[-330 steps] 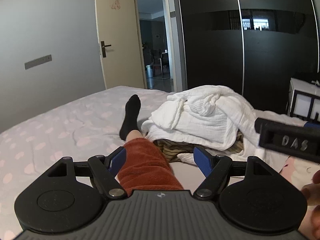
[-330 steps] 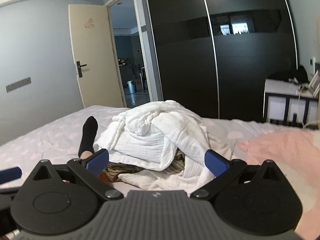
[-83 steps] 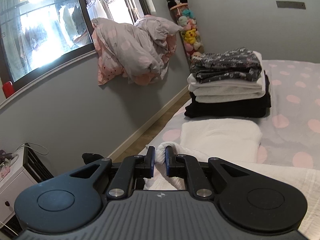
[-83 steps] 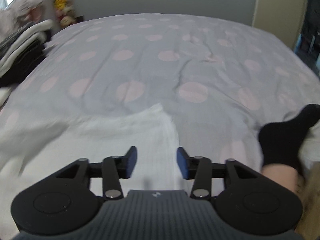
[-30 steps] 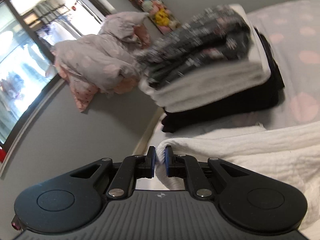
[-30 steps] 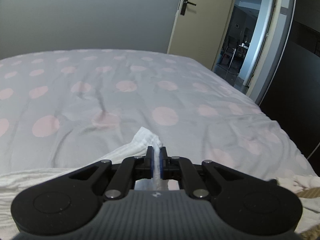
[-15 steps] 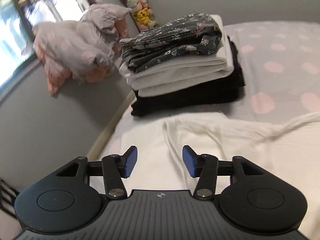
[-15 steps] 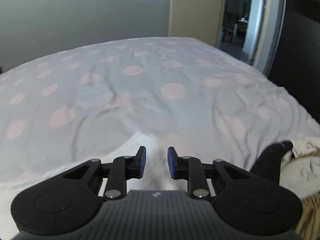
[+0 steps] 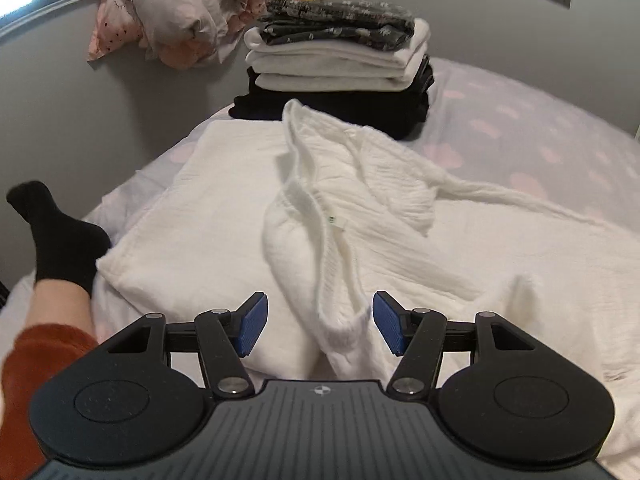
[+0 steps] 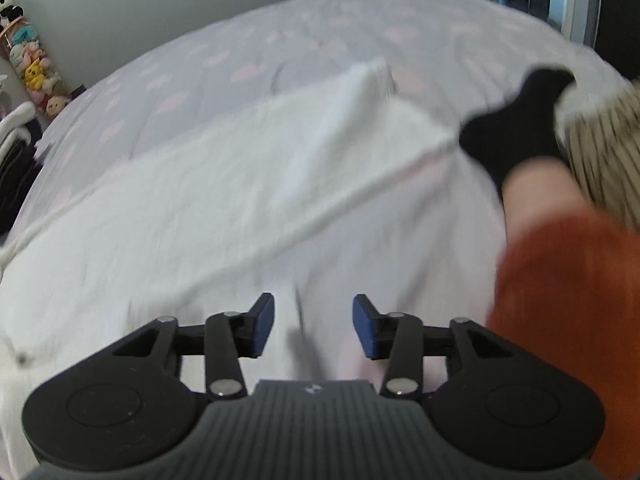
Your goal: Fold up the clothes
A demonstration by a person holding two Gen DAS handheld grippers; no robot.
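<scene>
A white crinkled garment (image 9: 360, 216) lies spread on the dotted bed sheet (image 9: 532, 136), one ribbed sleeve folded across its middle. My left gripper (image 9: 318, 328) hovers over the sleeve's cuff, its jaws still opening; the cuff lies between the blue pads without being pressed. In the blurred right wrist view the same white garment (image 10: 224, 200) covers the bed. My right gripper (image 10: 314, 330) hangs just above it with jaws opening and only flat cloth beneath them.
A stack of folded clothes (image 9: 340, 60) stands at the far end of the bed. A folded white piece (image 9: 200, 216) lies left of the sleeve. The person's legs in black socks (image 9: 52, 232) (image 10: 516, 128) and rust trousers flank the garment. Striped cloth (image 10: 600, 148) lies far right.
Both grippers let go of the white garment's corners and opened. Both swung back over the garment, which now lies spread on the bed beneath them.
</scene>
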